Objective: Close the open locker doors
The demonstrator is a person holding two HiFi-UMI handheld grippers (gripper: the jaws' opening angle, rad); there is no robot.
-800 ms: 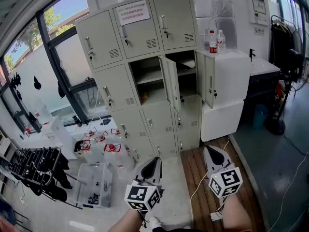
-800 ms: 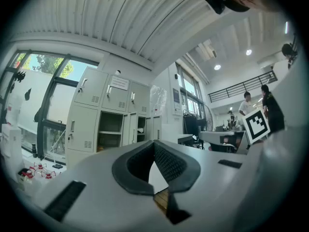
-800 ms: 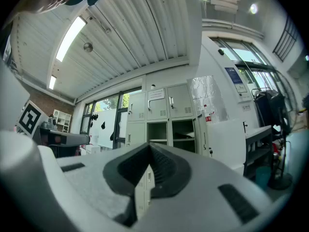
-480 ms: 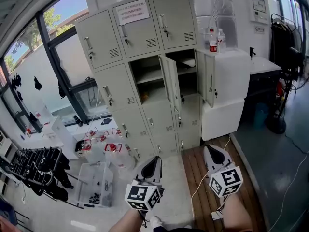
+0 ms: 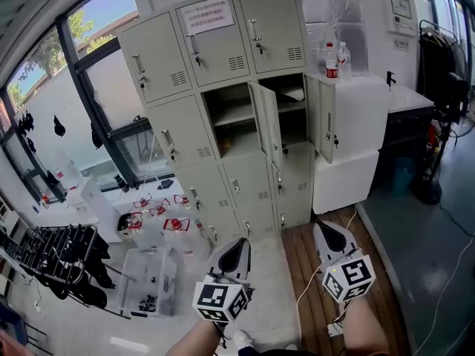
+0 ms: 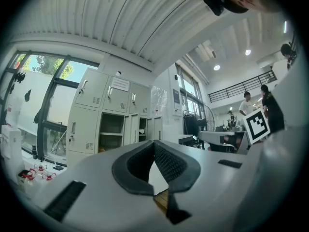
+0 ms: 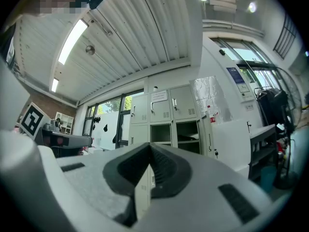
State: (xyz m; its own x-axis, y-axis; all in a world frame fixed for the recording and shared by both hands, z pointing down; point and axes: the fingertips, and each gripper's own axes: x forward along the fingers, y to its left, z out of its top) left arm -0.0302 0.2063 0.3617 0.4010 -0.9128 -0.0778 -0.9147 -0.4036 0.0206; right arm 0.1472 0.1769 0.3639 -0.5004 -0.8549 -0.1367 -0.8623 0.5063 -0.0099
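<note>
The locker unit (image 5: 194,117) occupies the upper centre of the head view. Two middle-row doors stand open: the centre door (image 5: 267,130) and the right door (image 5: 324,128), each swung outward, with shelves visible behind them. The left gripper (image 5: 238,246) and the right gripper (image 5: 327,233) sit at the lower centre, well apart from the lockers. Both have their jaws closed together and hold nothing.

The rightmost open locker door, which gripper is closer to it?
Right. The right gripper sits almost straight below the rightmost open door in the head view; the left gripper is off to the left. Neither touches it.
</note>
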